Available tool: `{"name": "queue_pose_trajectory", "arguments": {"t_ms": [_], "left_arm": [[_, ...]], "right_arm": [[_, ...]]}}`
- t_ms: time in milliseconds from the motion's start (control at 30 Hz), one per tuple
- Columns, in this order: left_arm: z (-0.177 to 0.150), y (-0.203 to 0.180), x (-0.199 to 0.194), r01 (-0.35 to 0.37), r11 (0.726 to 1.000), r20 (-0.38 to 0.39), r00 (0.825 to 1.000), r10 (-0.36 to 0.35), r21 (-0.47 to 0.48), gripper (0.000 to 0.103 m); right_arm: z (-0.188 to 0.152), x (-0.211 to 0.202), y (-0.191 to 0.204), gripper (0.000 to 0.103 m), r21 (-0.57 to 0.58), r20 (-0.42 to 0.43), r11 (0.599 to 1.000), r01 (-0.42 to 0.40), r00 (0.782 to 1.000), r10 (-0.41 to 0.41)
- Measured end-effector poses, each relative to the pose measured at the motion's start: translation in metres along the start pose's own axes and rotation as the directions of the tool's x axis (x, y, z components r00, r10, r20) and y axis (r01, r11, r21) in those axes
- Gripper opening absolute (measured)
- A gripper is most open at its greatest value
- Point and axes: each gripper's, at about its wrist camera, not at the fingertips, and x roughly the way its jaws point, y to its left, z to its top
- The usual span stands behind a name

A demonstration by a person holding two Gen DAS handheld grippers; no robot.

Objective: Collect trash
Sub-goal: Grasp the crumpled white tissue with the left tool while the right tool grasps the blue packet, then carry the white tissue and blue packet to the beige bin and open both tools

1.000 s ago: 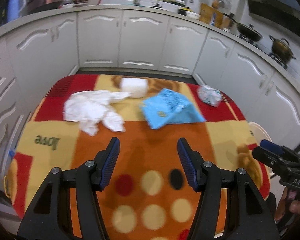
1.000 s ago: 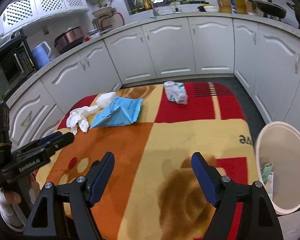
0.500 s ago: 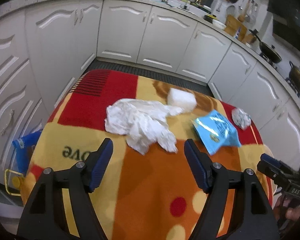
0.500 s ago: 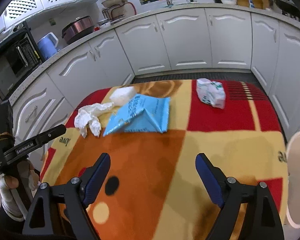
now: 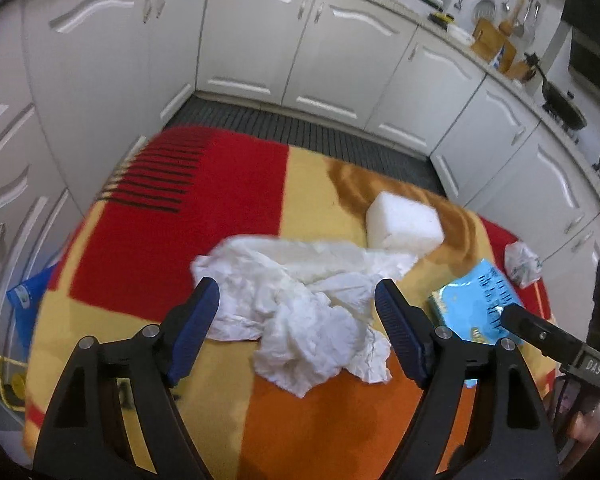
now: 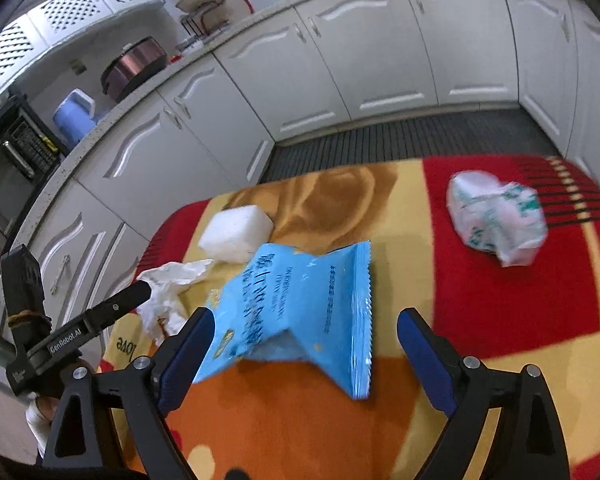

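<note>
Your left claw stands wide, its jaws having just been opening; its 2 blue pads flank the crumpled white tissue in the picture without pressing on it, so it has hold of nothing; whether the pads are down at the tissue's level or above it, you cannot tell from this view. The tissue lies on the table, which is draped in a red, yellow and orange blanket; just behind it, at its far right end, sits a white foam block, and whether the 2 touch is not clear.

Further right lies the blue snack packet, partly opened and creased, on the yellow and orange part of the blanket; your right claw frames it, jaws wide and also just having been opening, the left pad overlapping the packet's corner in the picture and the right pad clear of it; nothing is gripped.

Well to the right, on the red patch, rests a crumpled white wrapper with green print, apart from the packet. White cabinets curve behind the table.
</note>
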Motion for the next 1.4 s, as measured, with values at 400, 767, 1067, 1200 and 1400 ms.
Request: {"name": "queue_pose_trajectory", "arguments": {"t_ms": [400,767,1067,1200,1400], "left_arm": [[-0.015,0.003,0.003,-0.004,1.0,0.014,1.0,0.005,-0.03,0.024],[-0.053,-0.036,-0.068,0.042,0.996,0.117,0.992,-0.051,0.078,0.023],[-0.078,-0.078,-0.084,0.044,0.987,0.133,0.989,-0.065,0.158,0.023],[-0.086,-0.094,-0.086,0.056,0.982,0.126,0.989,-0.08,0.181,0.023],[-0.094,-0.119,-0.094,0.073,0.973,0.13,0.986,-0.104,0.218,0.023]], "right_arm": [[-0.017,-0.007,0.008,0.056,-0.064,0.004,0.995,-0.079,0.997,0.079],[-0.047,-0.076,0.014,0.055,-0.118,0.11,0.99,-0.081,0.989,0.094],[-0.075,-0.113,0.003,0.052,-0.126,0.142,0.991,-0.044,0.988,0.062],[-0.085,-0.126,-0.002,0.051,-0.123,0.156,0.992,-0.033,0.986,0.052],[-0.096,-0.15,-0.018,0.051,-0.092,0.195,0.995,-0.03,0.98,0.048]]}}
